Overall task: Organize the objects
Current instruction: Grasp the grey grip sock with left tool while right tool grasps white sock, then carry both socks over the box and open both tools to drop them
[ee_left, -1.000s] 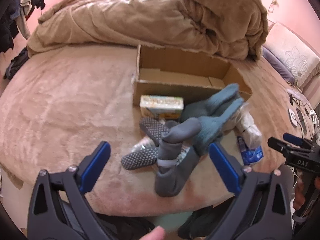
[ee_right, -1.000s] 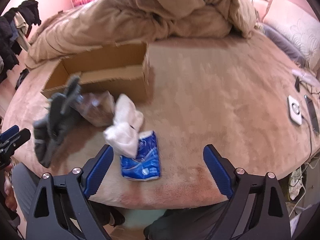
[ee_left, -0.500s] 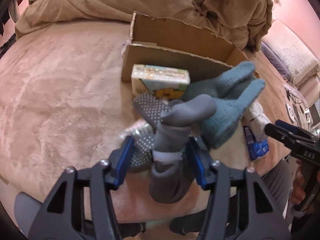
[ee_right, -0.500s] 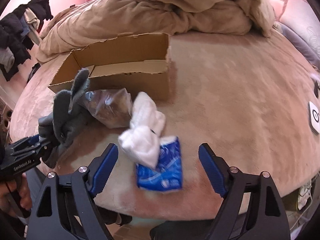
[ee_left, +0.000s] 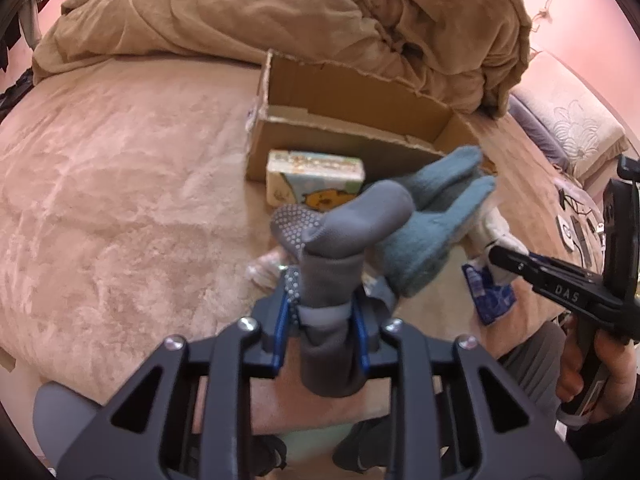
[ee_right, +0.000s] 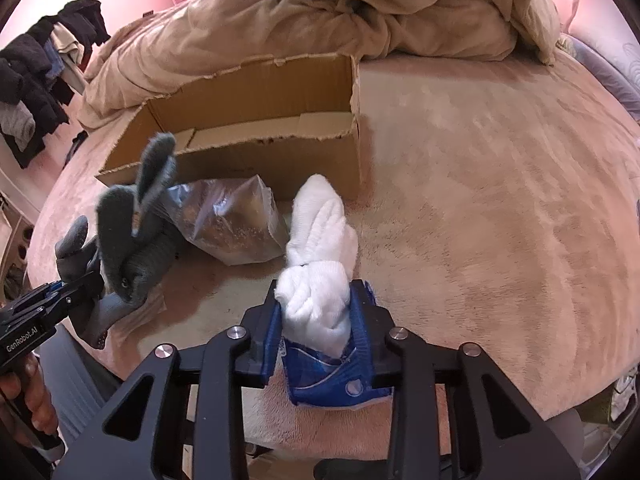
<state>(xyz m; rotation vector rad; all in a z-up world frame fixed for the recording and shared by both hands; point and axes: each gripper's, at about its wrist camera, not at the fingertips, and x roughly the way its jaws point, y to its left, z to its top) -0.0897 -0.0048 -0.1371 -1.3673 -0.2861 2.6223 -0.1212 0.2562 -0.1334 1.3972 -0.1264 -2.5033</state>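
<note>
My left gripper [ee_left: 320,316] is shut on a grey sock [ee_left: 344,248] with dotted soles, near the bed's front edge. A blue-grey knit glove [ee_left: 432,216] lies just right of it. My right gripper [ee_right: 318,320] is shut on a white sock bundle [ee_right: 320,256], which lies on a blue tissue pack [ee_right: 332,376]. An open cardboard box [ee_left: 360,120] stands behind the pile and also shows in the right wrist view [ee_right: 248,120]. The grey sock [ee_right: 92,256] shows at the left of the right wrist view.
A small printed carton [ee_left: 316,176] leans against the box front. A clear bag of brown grains [ee_right: 236,220] lies by the white sock. A crumpled tan duvet [ee_left: 280,12] fills the back of the bed. A pillow [ee_left: 568,112] lies far right.
Both grippers moved forward and closed: the left onto the grey sock, the right onto the white sock bundle. Both were open a second ago.
</note>
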